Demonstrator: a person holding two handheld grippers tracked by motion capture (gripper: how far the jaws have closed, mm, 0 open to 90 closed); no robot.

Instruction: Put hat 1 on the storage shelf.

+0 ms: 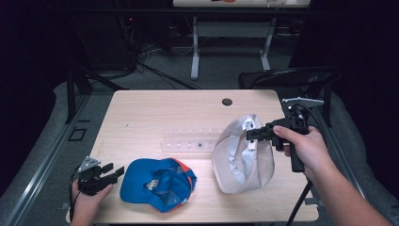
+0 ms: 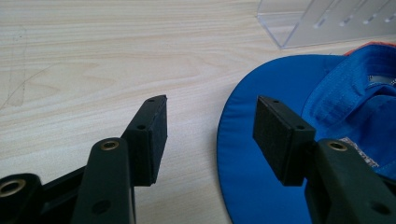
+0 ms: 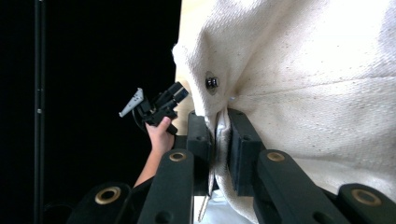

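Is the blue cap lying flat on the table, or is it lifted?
Lying flat. The blue cap rests on the table; the open left tool does not grip it.

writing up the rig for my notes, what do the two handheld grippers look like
Both are black pistol-style tools. The left gripper and right gripper each carry a grey three-cornered plate on top, brass-coloured rivets at the joints and flat black pads. A black cable trails from each. The forearms are bare, without sleeves.

The edge of a cream canvas cap (image 3: 299, 84) is pinched between the closed jaws of the right tool (image 3: 219, 140); a metal eyelet (image 3: 211, 83) is seen just above. Farther off, the left tool (image 3: 156, 106) is held in a hand (image 3: 161, 135).
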